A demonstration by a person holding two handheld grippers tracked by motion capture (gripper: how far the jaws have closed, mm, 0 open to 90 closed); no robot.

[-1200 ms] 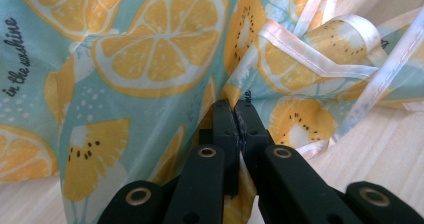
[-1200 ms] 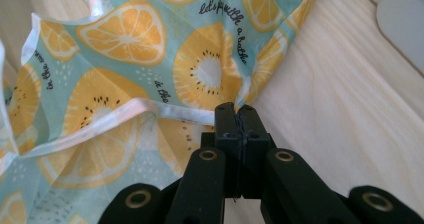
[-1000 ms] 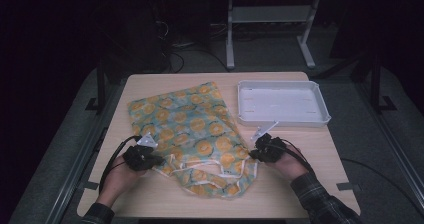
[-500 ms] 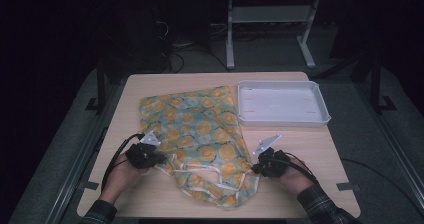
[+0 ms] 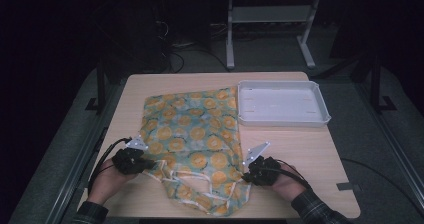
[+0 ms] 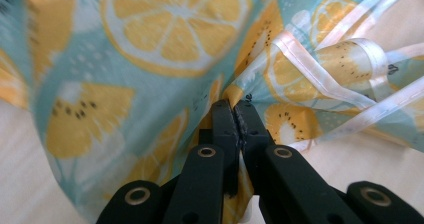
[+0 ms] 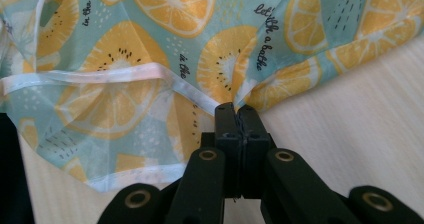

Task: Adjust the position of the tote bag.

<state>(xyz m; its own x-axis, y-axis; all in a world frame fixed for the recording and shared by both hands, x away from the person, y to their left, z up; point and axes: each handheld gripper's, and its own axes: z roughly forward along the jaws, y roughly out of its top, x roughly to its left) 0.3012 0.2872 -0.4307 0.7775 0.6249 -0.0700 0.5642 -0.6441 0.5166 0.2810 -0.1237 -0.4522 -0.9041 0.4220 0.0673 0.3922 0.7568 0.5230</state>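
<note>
The left gripper [image 5: 150, 165] pinches one side of the thin blue cloth with orange fruit slices [image 5: 192, 144], and the right gripper [image 5: 246, 176] pinches the other side. The cloth lies spread on the light wooden table [image 5: 310, 154], near the person. A white plastic tray [image 5: 283, 104] sits just beside its far corner.

My high camera looks forward and down on the light wooden table [image 5: 310, 154]. My two gripper cameras sit very close (almost touching) to the thin lemon-print plastic apron [image 5: 192, 134], which all three views share.
</note>
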